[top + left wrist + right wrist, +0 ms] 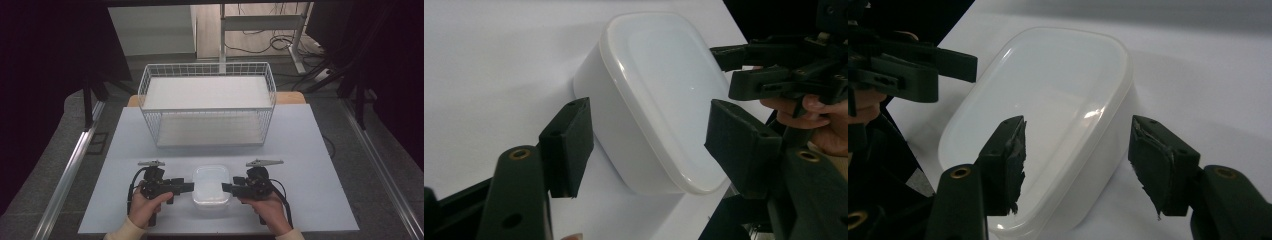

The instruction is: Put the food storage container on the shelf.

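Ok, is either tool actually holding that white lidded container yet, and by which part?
Nothing is held. Both the left tool and the right tool are open, jaws straddling opposite short ends of the container without clamping it.

High view sits above the person's side, looking forward and down across the whole desk [310,150] to the wire basket [207,102] at the back. Left gripper view rides low and close, facing along its jaws at the white lidded container [659,100]. Right gripper view does likewise from the opposite side. All three share that container [211,186], and each gripper view catches the opposite claw beyond it.
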